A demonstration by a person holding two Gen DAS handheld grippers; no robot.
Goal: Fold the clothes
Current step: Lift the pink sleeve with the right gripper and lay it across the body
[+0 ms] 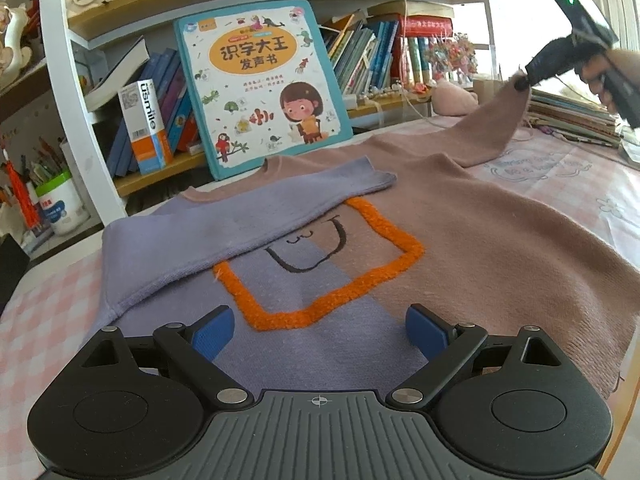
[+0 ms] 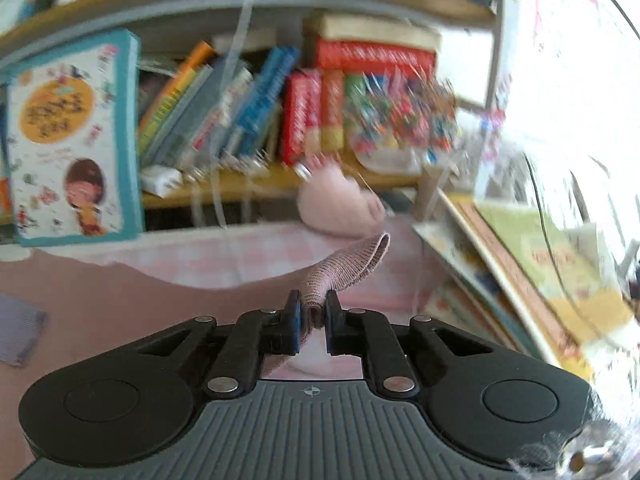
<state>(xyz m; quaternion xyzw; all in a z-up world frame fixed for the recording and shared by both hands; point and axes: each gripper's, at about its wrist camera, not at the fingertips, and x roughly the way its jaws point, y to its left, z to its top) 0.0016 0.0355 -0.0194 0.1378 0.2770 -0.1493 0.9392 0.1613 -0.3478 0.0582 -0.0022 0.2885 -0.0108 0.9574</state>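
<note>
A sweater (image 1: 460,248), half purple and half dusty pink, lies flat on the table with an orange fuzzy square on its chest. Its purple sleeve (image 1: 256,208) is folded across the body. My left gripper (image 1: 318,330) hovers open over the sweater's lower hem, nothing between its blue pads. The pink sleeve (image 1: 492,128) is lifted off the table at the far right. My right gripper (image 2: 313,314) is shut on the pink sleeve's ribbed cuff (image 2: 348,266), which sticks up past the fingers. In the left wrist view the right gripper (image 1: 522,82) appears at the upper right, with a hand behind it.
A pink checked cloth (image 1: 580,188) covers the table. A bookshelf (image 1: 248,12) stands behind, with a large children's book (image 1: 260,88) leaning against it. A stack of books (image 2: 520,264) lies at the right. A pink plush (image 2: 340,204) sits at the back. A pen pot (image 1: 60,200) stands far left.
</note>
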